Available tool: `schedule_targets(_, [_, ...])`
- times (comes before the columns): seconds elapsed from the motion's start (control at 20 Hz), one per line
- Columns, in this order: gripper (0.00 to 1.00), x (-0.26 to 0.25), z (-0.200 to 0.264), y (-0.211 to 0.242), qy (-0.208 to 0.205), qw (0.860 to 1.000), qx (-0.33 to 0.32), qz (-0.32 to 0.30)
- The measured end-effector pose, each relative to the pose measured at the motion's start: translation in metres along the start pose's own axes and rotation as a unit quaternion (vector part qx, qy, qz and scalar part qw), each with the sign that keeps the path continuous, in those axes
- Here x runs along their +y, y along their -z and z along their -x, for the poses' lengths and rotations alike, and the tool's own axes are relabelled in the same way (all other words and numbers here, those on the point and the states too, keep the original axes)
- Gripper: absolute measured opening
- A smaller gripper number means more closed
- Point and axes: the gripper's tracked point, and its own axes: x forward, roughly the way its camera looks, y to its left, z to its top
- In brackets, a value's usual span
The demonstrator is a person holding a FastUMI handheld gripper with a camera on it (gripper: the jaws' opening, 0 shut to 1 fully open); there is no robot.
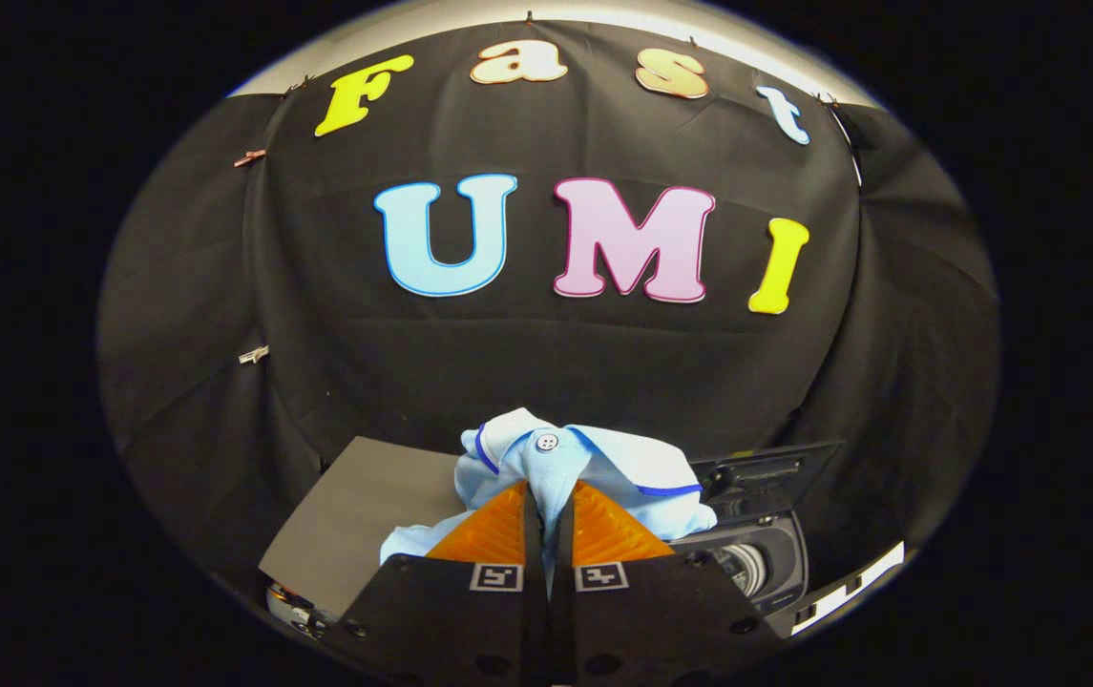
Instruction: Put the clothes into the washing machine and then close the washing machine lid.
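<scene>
My gripper (547, 496) is shut on a light blue garment (622, 468) with dark blue trim and a white button. The cloth bunches up over and around the fingertips (498, 525), with a fold squeezed between both of them. The garment hangs lifted above the scene. Below and to the right of the fingers sits the washing machine (764, 563), dark, with its round drum opening showing and its lid (775, 472) raised behind it.
A flat dark grey panel (365, 506) lies to the left of the fingers, under the garment. The black cloth wall (556, 372) hangs close behind everything. A white strip (851, 587) runs along the lower right beside the washing machine.
</scene>
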Motion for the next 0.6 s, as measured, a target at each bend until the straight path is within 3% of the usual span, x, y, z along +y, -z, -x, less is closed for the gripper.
schedule_targets(0.4, [0.05,-0.107,0.011,-0.004,0.029,0.999,-0.019,-0.018])
schedule_targets(0.6, [0.05,-0.172,0.006,0.009,0.063,0.997,-0.017,-0.032])
